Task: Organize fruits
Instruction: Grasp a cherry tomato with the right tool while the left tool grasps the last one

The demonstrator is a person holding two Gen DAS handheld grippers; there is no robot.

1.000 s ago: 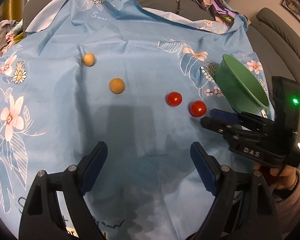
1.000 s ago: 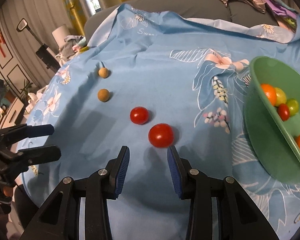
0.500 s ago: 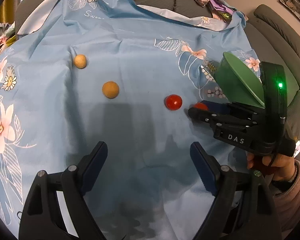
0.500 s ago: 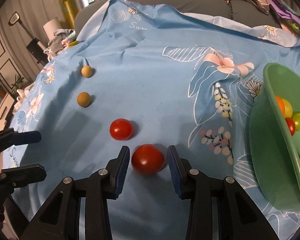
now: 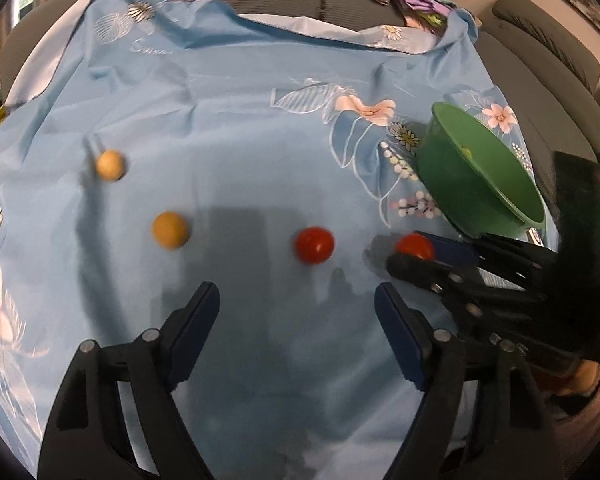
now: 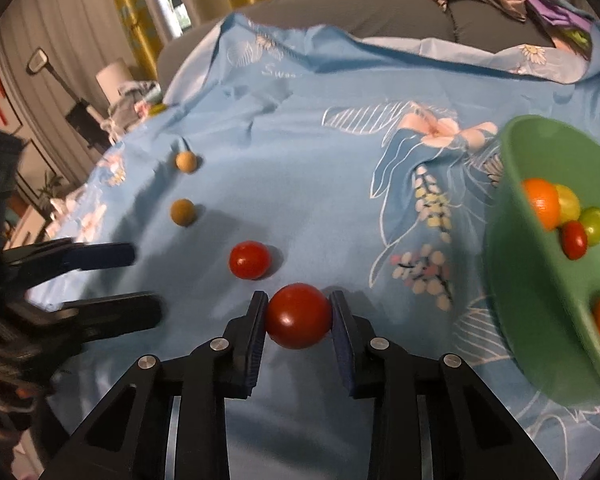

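Observation:
My right gripper (image 6: 299, 301) is closing on a red tomato (image 6: 298, 316), and both pads press on its sides. In the left wrist view that tomato (image 5: 412, 245) shows between the right gripper's (image 5: 410, 254) fingers. A second red tomato (image 5: 314, 245) (image 6: 249, 260) lies loose on the blue cloth, just ahead of my left gripper (image 5: 296, 296). The left jaws stand wide and are closing, with nothing between them. Two tan round fruits (image 5: 110, 165) (image 5: 171, 230) lie further left. A green bowl (image 6: 540, 300) (image 5: 480, 184) at the right holds several fruits.
A blue flowered cloth (image 5: 240, 100) covers the rounded surface and hangs over its edges. A grey sofa (image 5: 540, 40) with heaped clothes stands behind and to the right. My left gripper (image 6: 132, 280) shows at the left of the right wrist view. A hand and sleeve (image 5: 580, 380) hold the right gripper.
The right gripper moved forward around the nearer tomato and shut on it. The left gripper shifted so the second tomato now lies ahead of it, and its jaws narrowed a little.

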